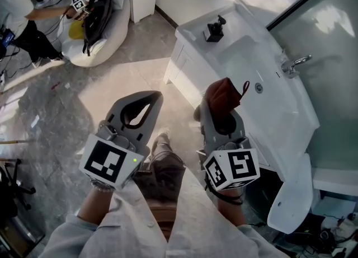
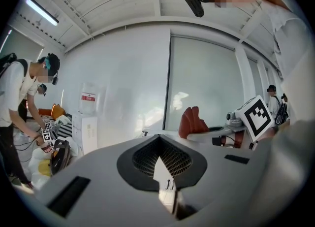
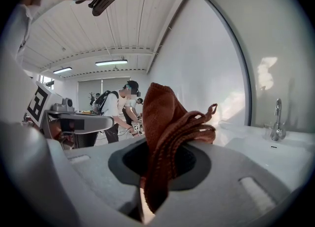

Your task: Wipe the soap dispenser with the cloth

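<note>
A black soap dispenser (image 1: 215,29) stands on the far left corner of the white sink counter (image 1: 196,27). My right gripper (image 1: 219,111) is held in front of the sink, well short of the dispenser, and is shut on a reddish-brown cloth (image 1: 225,95) that bunches up above the jaws. In the right gripper view the cloth (image 3: 167,127) fills the space between the jaws of the right gripper (image 3: 147,196). To the left, over the floor, my left gripper (image 1: 152,101) is shut with nothing in it. The left gripper view shows its tips (image 2: 160,140) meeting, and the cloth (image 2: 193,121) beyond them.
A chrome faucet (image 1: 293,65) stands at the basin's right rim, with a frosted glass partition (image 1: 330,38) behind it. A white lid-like part (image 1: 292,198) hangs at the counter's near end. People work by a white beanbag (image 1: 106,33) with a black bag (image 1: 96,16) at far left.
</note>
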`<action>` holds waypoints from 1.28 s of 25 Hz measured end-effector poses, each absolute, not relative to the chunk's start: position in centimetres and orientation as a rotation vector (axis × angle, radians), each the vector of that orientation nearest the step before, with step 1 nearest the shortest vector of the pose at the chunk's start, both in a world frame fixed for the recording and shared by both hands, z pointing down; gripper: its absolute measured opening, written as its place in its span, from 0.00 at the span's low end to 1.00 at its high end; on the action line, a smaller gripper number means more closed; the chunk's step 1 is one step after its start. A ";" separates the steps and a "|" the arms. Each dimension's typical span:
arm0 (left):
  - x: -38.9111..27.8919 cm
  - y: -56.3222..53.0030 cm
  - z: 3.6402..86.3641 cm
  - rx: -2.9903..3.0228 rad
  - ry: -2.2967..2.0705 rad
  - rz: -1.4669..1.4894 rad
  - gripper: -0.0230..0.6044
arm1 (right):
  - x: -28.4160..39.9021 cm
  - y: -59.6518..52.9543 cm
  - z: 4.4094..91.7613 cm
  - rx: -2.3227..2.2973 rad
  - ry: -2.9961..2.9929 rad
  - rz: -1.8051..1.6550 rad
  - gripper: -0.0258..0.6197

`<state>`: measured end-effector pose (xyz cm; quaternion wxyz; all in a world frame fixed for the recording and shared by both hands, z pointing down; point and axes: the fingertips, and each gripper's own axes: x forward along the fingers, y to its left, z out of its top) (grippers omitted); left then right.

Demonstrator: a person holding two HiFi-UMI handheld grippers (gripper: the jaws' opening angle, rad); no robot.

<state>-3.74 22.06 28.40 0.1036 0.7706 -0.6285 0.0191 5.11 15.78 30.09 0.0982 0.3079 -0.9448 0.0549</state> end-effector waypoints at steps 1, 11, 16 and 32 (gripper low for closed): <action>-4.0 21.2 28.5 2.271 -1.851 0.054 0.04 | 4.9 14.9 30.1 0.914 -2.792 0.161 0.17; -5.6 12.4 28.6 2.266 -1.824 0.054 0.04 | 3.6 6.0 29.7 0.934 -2.770 0.140 0.17; -5.8 8.3 28.7 2.263 -1.819 0.065 0.04 | 3.3 1.7 29.8 0.943 -2.763 0.143 0.17; -3.1 -0.4 28.0 2.330 -1.775 0.095 0.04 | 5.5 -5.9 29.3 0.984 -2.774 0.153 0.17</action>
